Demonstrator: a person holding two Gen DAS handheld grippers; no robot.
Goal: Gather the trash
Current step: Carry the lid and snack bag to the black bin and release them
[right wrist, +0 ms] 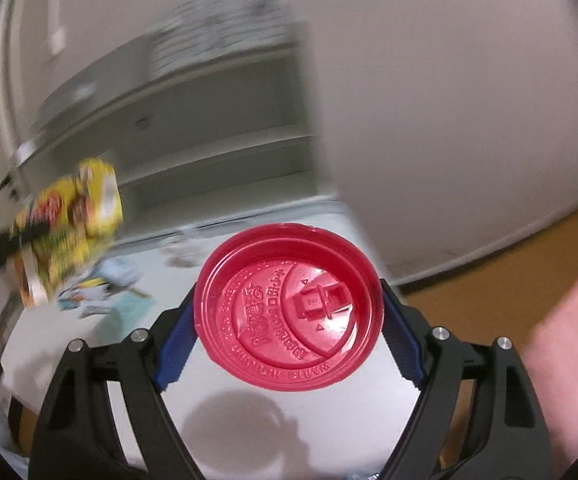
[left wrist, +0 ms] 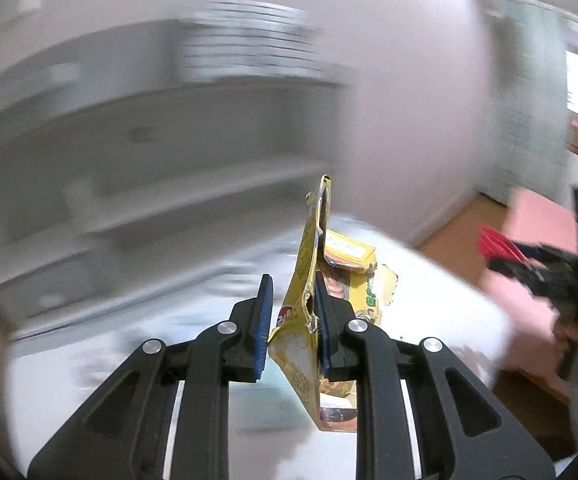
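In the left wrist view my left gripper [left wrist: 293, 322] has a torn yellow snack box [left wrist: 309, 344] between its blue pads. The box rests against the right pad [left wrist: 325, 320], and a small gap shows at the left pad [left wrist: 264, 320]. The box hangs above a white table [left wrist: 449, 304]. My right gripper [right wrist: 289, 316] is shut on a red plastic cup lid [right wrist: 289, 308], pads on its two edges, above the same table [right wrist: 249, 420]. The yellow box also shows blurred in the right wrist view [right wrist: 69, 232]. The right gripper with the red lid shows at the right in the left wrist view [left wrist: 501, 246].
A grey shelf unit [left wrist: 149, 152] stands behind the table against a white wall. Papers or wrappers [right wrist: 101, 292] lie on the table's far left part. Wooden floor [right wrist: 489, 268] and a pink surface [right wrist: 569, 340] lie to the right. Both views are motion-blurred.
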